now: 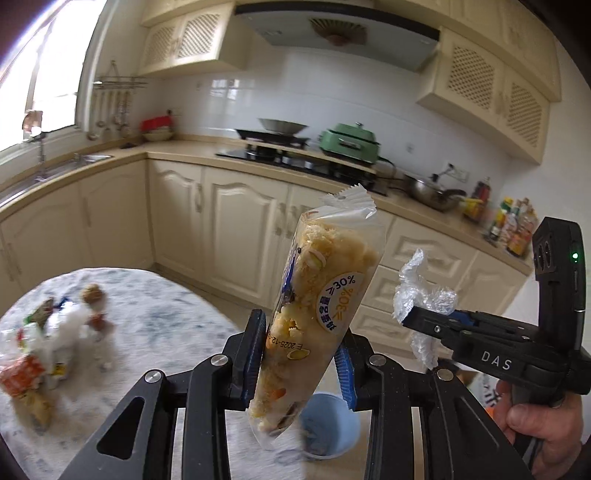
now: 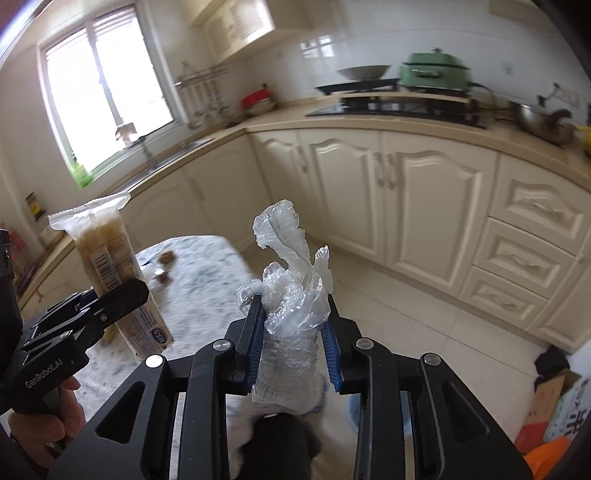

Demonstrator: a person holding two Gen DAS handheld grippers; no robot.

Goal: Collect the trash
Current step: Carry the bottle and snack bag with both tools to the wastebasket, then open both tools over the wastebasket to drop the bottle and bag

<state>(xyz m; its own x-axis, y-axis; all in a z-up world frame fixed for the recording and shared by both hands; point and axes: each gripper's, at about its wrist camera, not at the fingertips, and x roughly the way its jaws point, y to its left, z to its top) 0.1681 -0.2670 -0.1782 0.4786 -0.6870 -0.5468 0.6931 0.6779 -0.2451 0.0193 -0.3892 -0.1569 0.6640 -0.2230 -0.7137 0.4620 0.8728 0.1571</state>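
Left wrist view showed your left gripper clamped low on the snack packet, light but slippery, while your right gripper pinched the soft, crushable plastic wrap.

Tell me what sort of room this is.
A home kitchen, most likely: cream cabinets run under an L-shaped counter with a sink by the window, a gas hob under an extractor hood, and sauce bottles at the end.

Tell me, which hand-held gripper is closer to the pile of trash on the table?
Left. The left hand-held gripper is above the table beside the trash pile; the right hand-held gripper is farther away.
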